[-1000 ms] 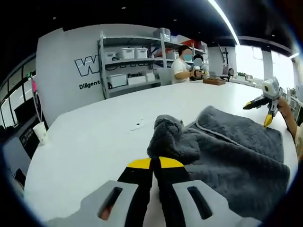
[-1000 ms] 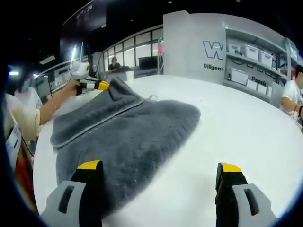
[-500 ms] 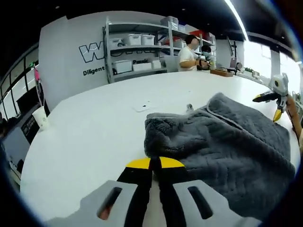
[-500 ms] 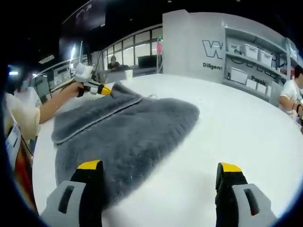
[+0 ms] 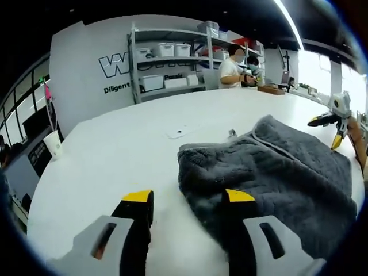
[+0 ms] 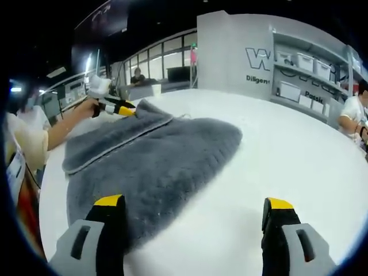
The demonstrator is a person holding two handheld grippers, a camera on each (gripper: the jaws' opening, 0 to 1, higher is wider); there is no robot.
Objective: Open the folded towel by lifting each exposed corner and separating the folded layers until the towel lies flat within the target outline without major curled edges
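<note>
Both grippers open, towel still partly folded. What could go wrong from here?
1. The towel corner near the left gripper lies thick and rolled; it may stay curled.
2. The binding line across the towel in the right gripper view marks a layer still folded over; a pinch there could take both layers.
3. The right gripper straddles the edge and may drag the towel.

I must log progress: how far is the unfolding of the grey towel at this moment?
Partly done. The fluffy grey towel lies spread on the white table, yet a folded layer remains along one side. Both the left gripper and right gripper are open, holding nothing. Opening that layer remains.
</note>
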